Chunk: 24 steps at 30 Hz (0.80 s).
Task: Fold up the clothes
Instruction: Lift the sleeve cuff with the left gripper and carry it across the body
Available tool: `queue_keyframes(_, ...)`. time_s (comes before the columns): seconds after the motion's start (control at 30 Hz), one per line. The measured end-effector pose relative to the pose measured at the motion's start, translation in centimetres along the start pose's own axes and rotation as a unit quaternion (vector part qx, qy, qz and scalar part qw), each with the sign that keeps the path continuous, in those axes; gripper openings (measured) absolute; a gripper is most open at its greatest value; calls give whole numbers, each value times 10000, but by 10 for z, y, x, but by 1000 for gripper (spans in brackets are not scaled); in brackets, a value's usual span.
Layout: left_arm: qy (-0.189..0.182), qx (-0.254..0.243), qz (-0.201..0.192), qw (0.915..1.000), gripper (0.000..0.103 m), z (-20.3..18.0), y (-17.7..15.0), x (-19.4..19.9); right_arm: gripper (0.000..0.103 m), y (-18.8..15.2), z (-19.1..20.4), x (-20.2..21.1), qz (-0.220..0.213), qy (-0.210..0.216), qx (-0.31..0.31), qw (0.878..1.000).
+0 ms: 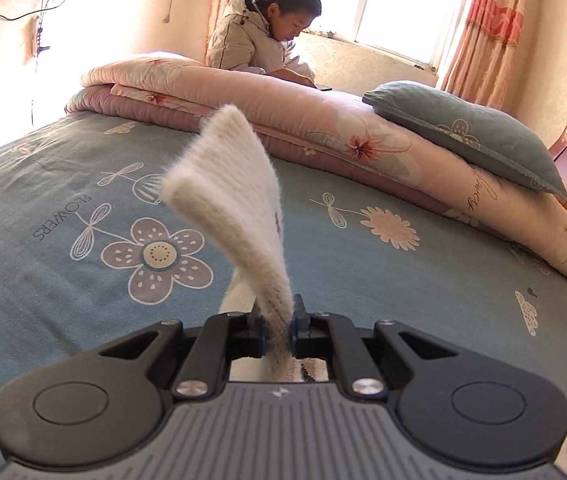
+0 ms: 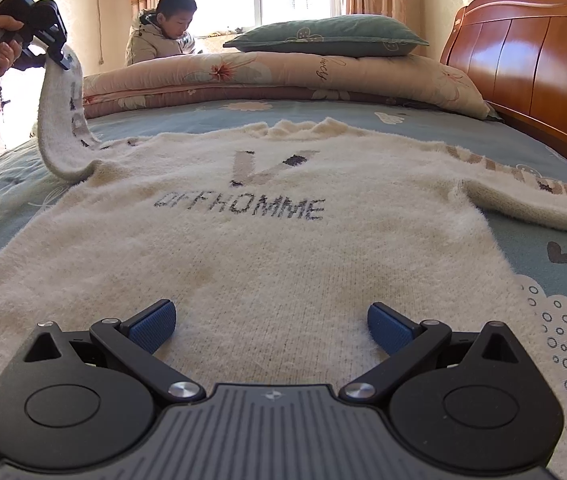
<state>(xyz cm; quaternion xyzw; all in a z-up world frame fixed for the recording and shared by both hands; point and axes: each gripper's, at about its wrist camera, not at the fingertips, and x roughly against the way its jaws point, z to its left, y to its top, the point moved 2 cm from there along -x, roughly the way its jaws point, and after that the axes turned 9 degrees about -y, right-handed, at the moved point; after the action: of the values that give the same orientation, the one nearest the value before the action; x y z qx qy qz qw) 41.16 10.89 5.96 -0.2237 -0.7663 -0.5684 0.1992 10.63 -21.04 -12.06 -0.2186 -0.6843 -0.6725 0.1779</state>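
While the sweater lies flat and face up on the bed, filling the middle of the right wrist view, its one sleeve is held up at the upper left of that frame by the left tongs, which are clamped on the cuff. Seen from the left wrist, the cuff is pinched between the closed pads low in the centre. The right tongs hang open over the hem, gripping nothing. For a clean fold, the sleeve is best carried across the chest, kept taut, and laid straight over the lettering before it is let go. The other sleeve, lying at the right edge, should be left undisturbed.
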Motion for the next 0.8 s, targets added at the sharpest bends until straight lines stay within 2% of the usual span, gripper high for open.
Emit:
queue_keyframes(0.1,-122,-257,69,9996,8,-30,-2,0,103,6,1,7,80,231,18,9997)
queue_keyframes(0.23,-194,-516,150,9984,8,-63,-7,-2,103,39,0,18,274,147,-109,9995)
queue_keyframes(0.33,-284,-652,219,9972,8,-85,-13,-2,103,70,-4,5,660,634,-289,9954)
queue_keyframes(0.43,-330,-881,261,9952,8,-105,-17,-1,103,87,-2,-12,648,666,-406,9948)
queue_keyframes(0.5,-367,-982,285,9941,8,-117,-19,0,103,82,0,-21,723,760,-460,9934)
queue_keyframes(0.57,-396,-1118,317,9924,8,-128,-22,-2,103,65,1,-32,1024,920,-499,9892)
queue_keyframes(0.63,-394,-1230,357,9910,8,-138,-26,-5,103,52,1,-38,1264,895,-442,9869)
queue_keyframes(0.8,-356,-1632,438,9850,8,-160,-42,-9,103,56,-11,-32,1265,875,-559,9865)
